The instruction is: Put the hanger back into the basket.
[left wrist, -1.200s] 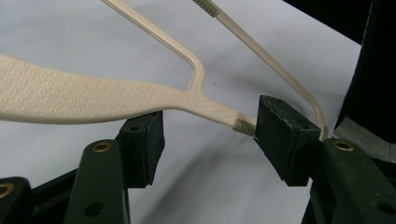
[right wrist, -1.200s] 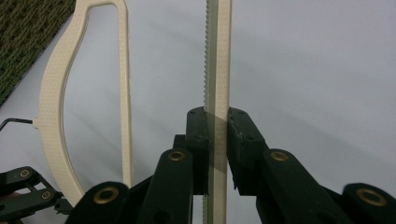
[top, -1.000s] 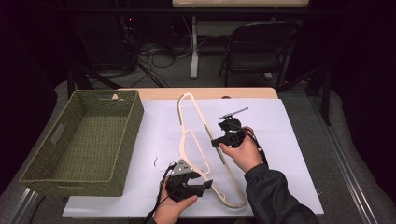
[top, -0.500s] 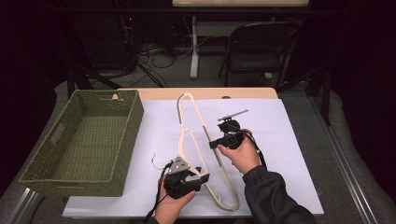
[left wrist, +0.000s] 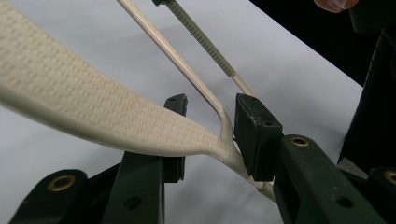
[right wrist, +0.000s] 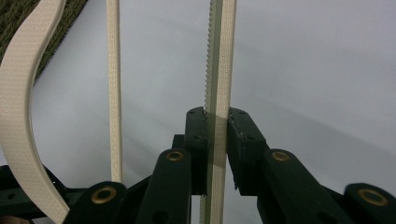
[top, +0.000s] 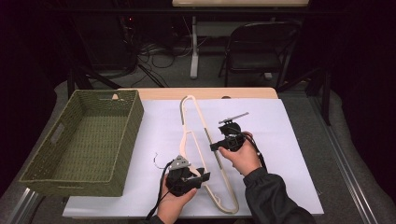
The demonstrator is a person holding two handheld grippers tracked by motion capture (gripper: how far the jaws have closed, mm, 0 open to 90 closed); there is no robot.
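Observation:
A cream plastic hanger point(top: 196, 121) lies lengthwise on the white table cover point(top: 289, 140). My right gripper point(top: 214, 145) is shut on its toothed straight bar point(right wrist: 223, 56), with both pads flat against it in the right gripper view point(right wrist: 215, 126). My left gripper point(top: 204, 175) sits near the front edge with the hanger's broad curved arm point(left wrist: 93, 112) passing between its jaws. These jaws have just been closing. In the left gripper view point(left wrist: 210, 121) a gap remains at the near pad, so the arm is not pinched.
A green woven basket point(top: 135, 121) stands on the left of the table, and its weave point(right wrist: 11, 16) is in the corner of the right gripper view. A folding chair point(top: 259, 51) and cables are on the floor beyond the far edge.
The left gripper's jaws have narrowed around the hanger's lower arm. Both hands have stayed about where they were, and the hanger has hardly shifted.

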